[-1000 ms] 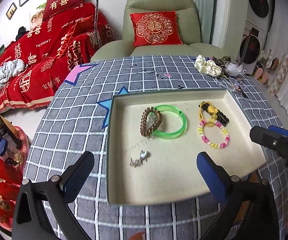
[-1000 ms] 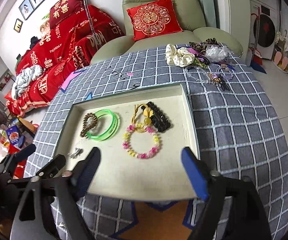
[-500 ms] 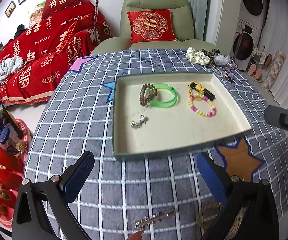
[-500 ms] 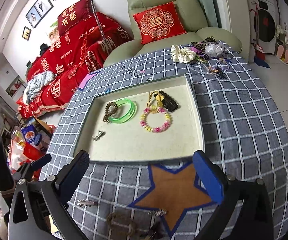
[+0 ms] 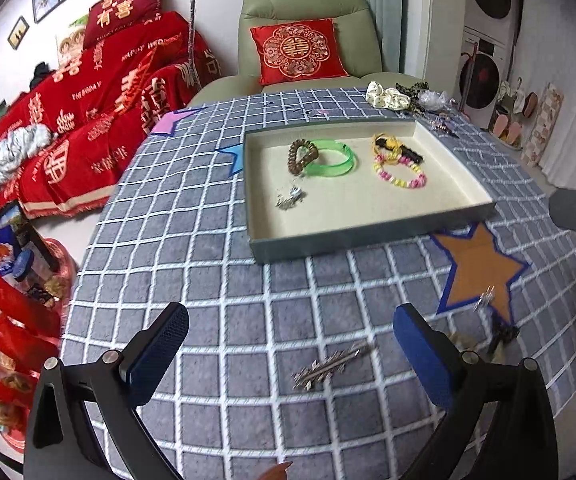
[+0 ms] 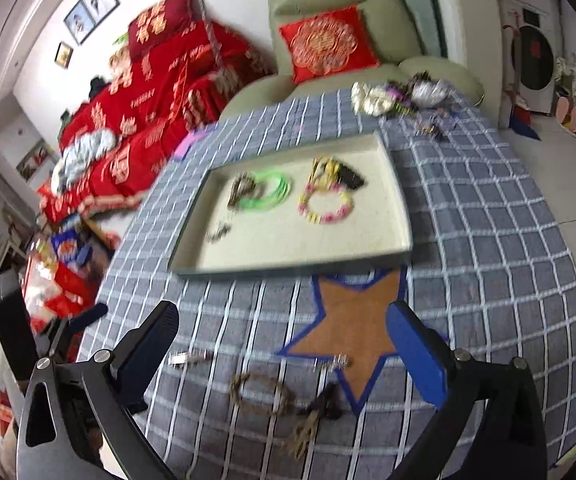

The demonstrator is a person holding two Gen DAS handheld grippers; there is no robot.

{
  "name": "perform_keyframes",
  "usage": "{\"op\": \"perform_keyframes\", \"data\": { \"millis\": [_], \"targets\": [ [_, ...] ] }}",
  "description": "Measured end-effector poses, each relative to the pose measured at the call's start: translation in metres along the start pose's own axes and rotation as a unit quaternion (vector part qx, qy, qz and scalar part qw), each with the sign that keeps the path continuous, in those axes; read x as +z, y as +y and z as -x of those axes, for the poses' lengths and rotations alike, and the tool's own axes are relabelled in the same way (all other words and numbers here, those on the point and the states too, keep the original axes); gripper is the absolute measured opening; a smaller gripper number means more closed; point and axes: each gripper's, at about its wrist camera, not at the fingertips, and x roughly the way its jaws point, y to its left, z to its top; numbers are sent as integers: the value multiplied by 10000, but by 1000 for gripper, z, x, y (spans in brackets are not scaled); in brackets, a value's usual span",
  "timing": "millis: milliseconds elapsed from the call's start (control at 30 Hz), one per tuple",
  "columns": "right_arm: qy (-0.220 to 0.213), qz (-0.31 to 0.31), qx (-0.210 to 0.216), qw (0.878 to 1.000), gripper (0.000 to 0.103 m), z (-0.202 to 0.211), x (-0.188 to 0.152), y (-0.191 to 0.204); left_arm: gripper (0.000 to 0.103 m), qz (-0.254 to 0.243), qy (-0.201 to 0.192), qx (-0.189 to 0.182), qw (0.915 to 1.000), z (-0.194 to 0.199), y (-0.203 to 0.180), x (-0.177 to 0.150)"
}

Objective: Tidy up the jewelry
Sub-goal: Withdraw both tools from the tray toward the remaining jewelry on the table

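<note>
Several loose pieces of jewelry lie on the near part of the table, outside the shallow cream-lined rectangular tray: a flat silver spiky hair clip, a braided tan cord bracelet with a dark tassel, and a small sparkly silver pin on the edge of the orange star patch. I judge the clip stiff, light and thin, hard to get under on the fuzzy cloth, so a pinch across its narrow middle looks best. The cord bracelet should be limp and will droop; taking it by one side of the loop seems safest. The pin is tiny and could slip from wide pads.

Inside the tray already sit a brown beaded bracelet, a translucent green bangle, a pink-and-yellow bead bracelet, a yellow-and-black hair tie and a small silver charm; its near half is free. Its low wall must be cleared when carrying anything in.

Both the left gripper and right gripper have their fingers spread wide with nothing between them; the right's jaws have just been opening. The grey checked tablecloth offers open room to the left; a scrunchie heap lies far right.
</note>
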Motion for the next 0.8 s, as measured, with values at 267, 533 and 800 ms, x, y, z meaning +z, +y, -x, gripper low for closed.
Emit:
{"op": "perform_keyframes", "data": {
  "millis": [267,533,800],
  "targets": [
    [382,98,-218,9990,103,-6,-43,-1,103,-358,115,53,9993,-2,0,-34],
    [637,-200,-366,9971,103,-10,-77,-20,103,-421,335,-60,9985,-10,1,-58],
    [819,-318,-679,9938,103,-14,-97,-35,103,-480,410,-82,9980,-18,0,-63]
  ]
}}
